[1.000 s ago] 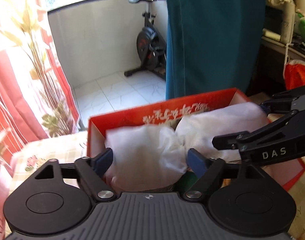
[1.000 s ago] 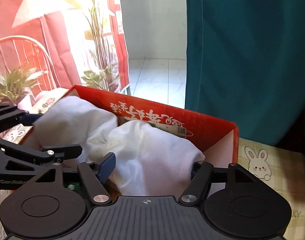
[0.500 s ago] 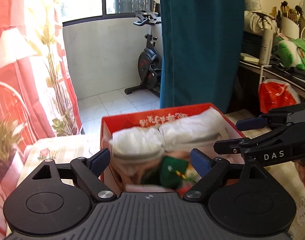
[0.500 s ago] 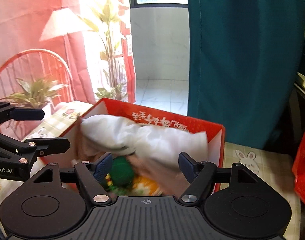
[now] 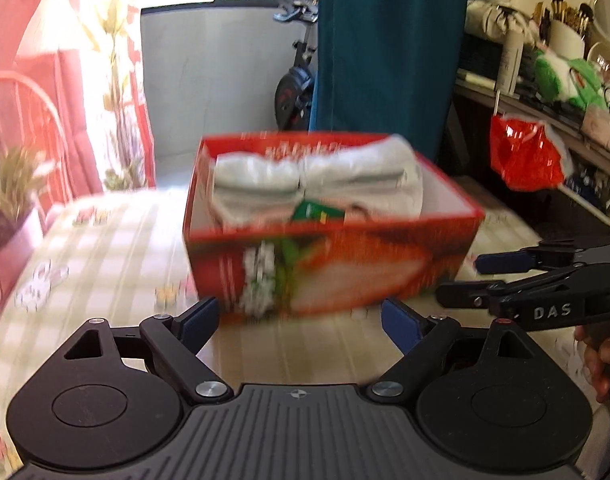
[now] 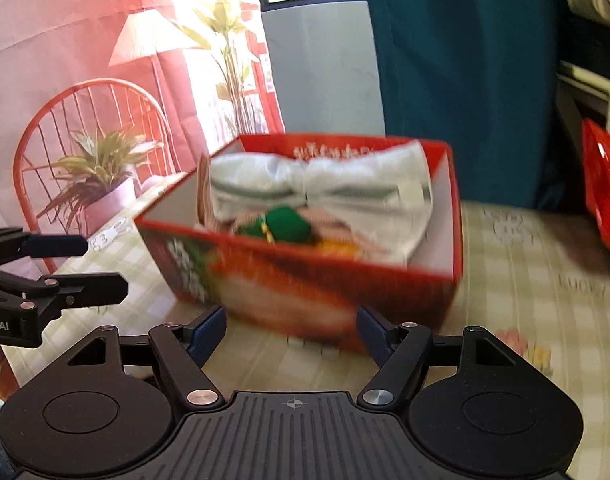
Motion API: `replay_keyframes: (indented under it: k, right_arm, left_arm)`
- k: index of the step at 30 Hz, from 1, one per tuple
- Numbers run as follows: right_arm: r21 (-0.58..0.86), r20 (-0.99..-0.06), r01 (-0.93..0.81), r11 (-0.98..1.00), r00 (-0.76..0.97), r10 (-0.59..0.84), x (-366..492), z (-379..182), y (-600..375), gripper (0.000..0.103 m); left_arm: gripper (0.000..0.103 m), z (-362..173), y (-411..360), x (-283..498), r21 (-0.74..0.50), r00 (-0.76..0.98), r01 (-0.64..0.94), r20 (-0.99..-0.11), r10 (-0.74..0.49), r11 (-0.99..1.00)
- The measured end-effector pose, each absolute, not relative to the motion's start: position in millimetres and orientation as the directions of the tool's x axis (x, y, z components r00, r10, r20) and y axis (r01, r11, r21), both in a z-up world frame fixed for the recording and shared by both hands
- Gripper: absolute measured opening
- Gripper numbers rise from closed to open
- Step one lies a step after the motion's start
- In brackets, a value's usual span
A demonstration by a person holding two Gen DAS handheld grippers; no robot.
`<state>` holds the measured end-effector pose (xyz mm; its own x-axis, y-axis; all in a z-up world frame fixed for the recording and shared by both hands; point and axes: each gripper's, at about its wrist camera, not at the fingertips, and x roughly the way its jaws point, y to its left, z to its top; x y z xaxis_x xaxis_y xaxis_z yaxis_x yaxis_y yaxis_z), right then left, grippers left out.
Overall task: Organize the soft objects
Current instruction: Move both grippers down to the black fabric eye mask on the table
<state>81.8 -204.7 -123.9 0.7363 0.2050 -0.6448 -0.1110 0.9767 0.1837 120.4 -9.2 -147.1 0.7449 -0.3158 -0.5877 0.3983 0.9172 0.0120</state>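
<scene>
A red cardboard box [image 5: 365, 264] [image 6: 305, 280] stands on the checked tablecloth [image 5: 105, 248]. Folded white cloth [image 5: 313, 184] [image 6: 321, 188] fills its back half. In front of the cloth lie a green soft item [image 5: 317, 212] [image 6: 281, 226] and other coloured pieces. My left gripper [image 5: 301, 316] is open and empty, just short of the box's front wall. My right gripper [image 6: 291, 328] is also open and empty at the front wall. Each shows in the other's view: the right gripper [image 5: 461, 278] beside the box's right corner, the left gripper [image 6: 105, 264] off its left corner.
A red plastic bag [image 5: 521, 156] [image 6: 605, 184] hangs right of the table under a cluttered shelf [image 5: 545, 60]. A teal curtain [image 5: 385, 40] hangs behind the box. A potted plant [image 6: 101, 176] and red chair [image 6: 85, 120] stand at the left. Tablecloth stretches left of the box.
Both grippers have drawn back from over the white cloth to the near side of the box. The cloth stays in the box, whose front wall has come into view.
</scene>
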Motion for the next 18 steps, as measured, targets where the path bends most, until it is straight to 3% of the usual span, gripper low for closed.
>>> replay_keyframes:
  k: [9,18]
  right_arm:
    - [0.140,-0.657,-0.071,0.988,0.739,0.146,36,-173,-195,0.070]
    - [0.115,-0.716,-0.048,0.992,0.689,0.117,29,-201,-195,0.071]
  left_arm:
    - [0.090,-205,13,102,-0.046,0.714,0.318,-0.646,-0.271,0.947]
    - [0.090,-228,24,100,-0.081,0.677,0.298,-0.684,-0.270,0.951]
